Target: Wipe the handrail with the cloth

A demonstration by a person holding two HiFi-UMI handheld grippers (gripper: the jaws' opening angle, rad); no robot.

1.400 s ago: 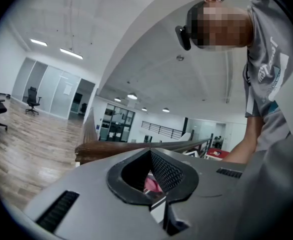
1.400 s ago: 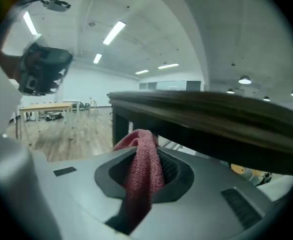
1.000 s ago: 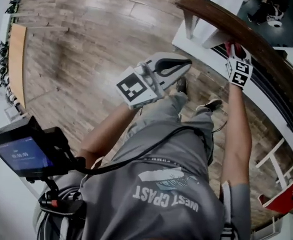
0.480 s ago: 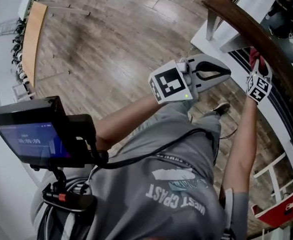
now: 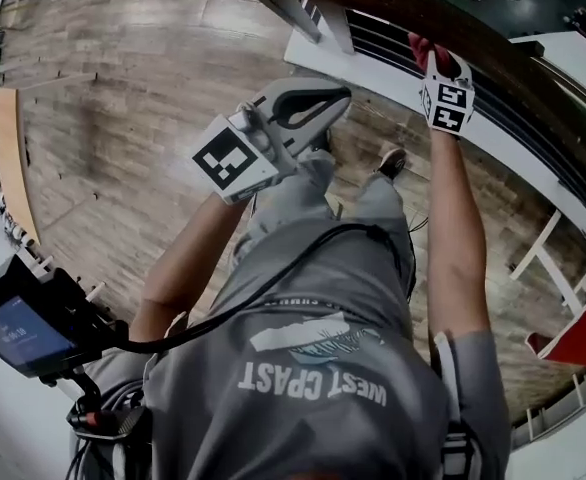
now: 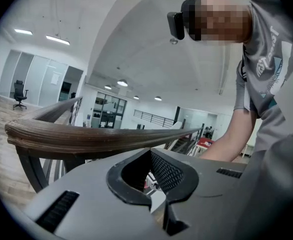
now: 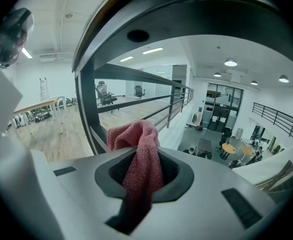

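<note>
Head view: the handrail (image 5: 393,3) sweeps from 12 o'clock down toward 3 o'clock, dark wood above the plank floor (image 5: 123,88). The right gripper (image 5: 435,60) reaches up at 1 o'clock on a straight arm, and the red cloth (image 5: 421,48) pokes out of its tip right at the rail's near edge. Whether the cloth touches the wood cannot be told here. The left gripper (image 5: 341,96) hangs just above centre, well off the rail, with its jaws aimed toward 2 o'clock. A small screen (image 5: 18,330) sits at 8 o'clock.

Left gripper view: the jaws are closed together with nothing between them, and the oval gap behind the tips is bare. The handrail (image 6: 86,136) crosses from 9 o'clock to 3 o'clock beyond the left gripper (image 6: 156,184), clear of it. The person's arm (image 6: 236,134) comes in at 3 o'clock.

Right gripper view: the right gripper (image 7: 141,184) has its jaws clamped on the cloth (image 7: 139,159), which runs up through the slot and bunches above the tips at centre. The handrail (image 7: 211,9) arches close overhead from 10 o'clock to 2 o'clock. A dark post (image 7: 89,109) stands at 9 o'clock.
</note>
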